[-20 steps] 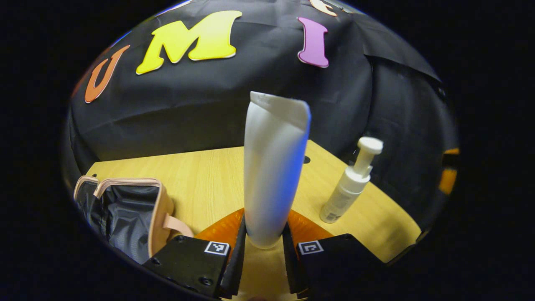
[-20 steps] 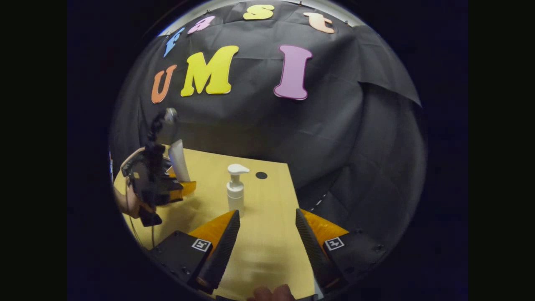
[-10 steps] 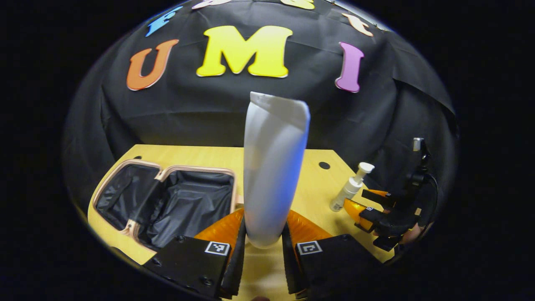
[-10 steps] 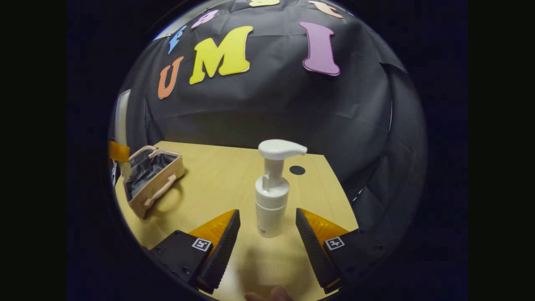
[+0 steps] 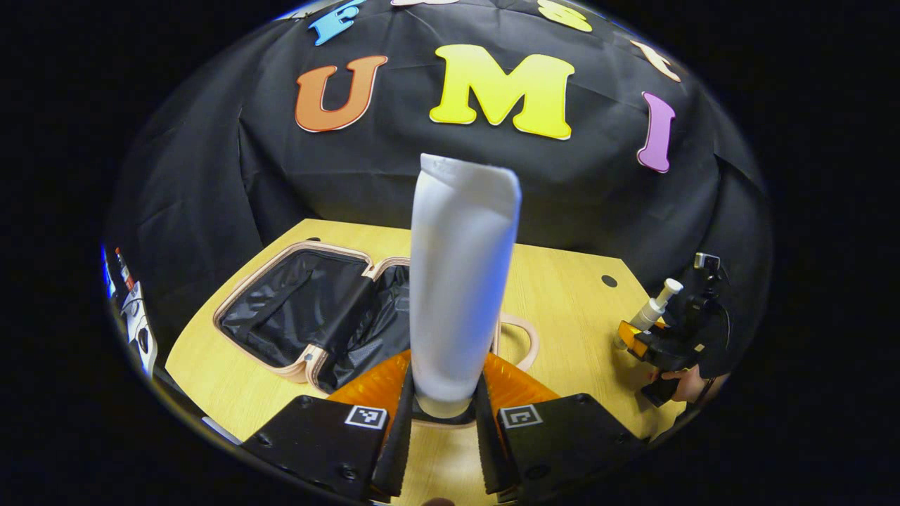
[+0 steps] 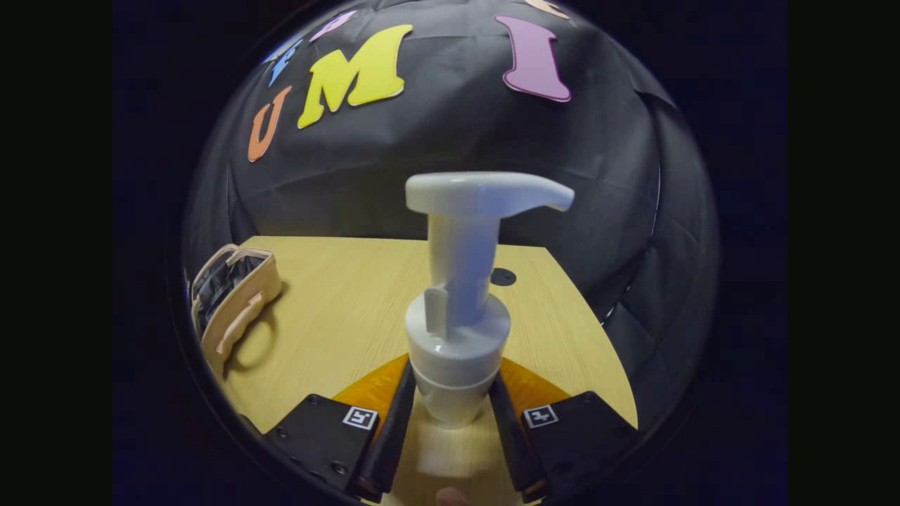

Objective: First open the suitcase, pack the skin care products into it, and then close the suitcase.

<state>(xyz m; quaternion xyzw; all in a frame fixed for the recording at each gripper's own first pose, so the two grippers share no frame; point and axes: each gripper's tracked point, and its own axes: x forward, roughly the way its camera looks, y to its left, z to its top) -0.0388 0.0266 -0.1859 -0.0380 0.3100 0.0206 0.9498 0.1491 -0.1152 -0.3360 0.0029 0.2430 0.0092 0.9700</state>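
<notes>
Left gripper view: the left hand-held gripper pinches an upright tube above the open suitcase on the tabletop.

Right gripper view: the right hand-held gripper clamps the pump bottle; the suitcase lies far left.

Light wooden table, small dark round hole, perhaps a grommet

Dim booth, light from above, desk brightly lit at mid-frame, bluish sheen on the white tube, strong fisheye bending at edges, near pump bottle slightly soft
</notes>
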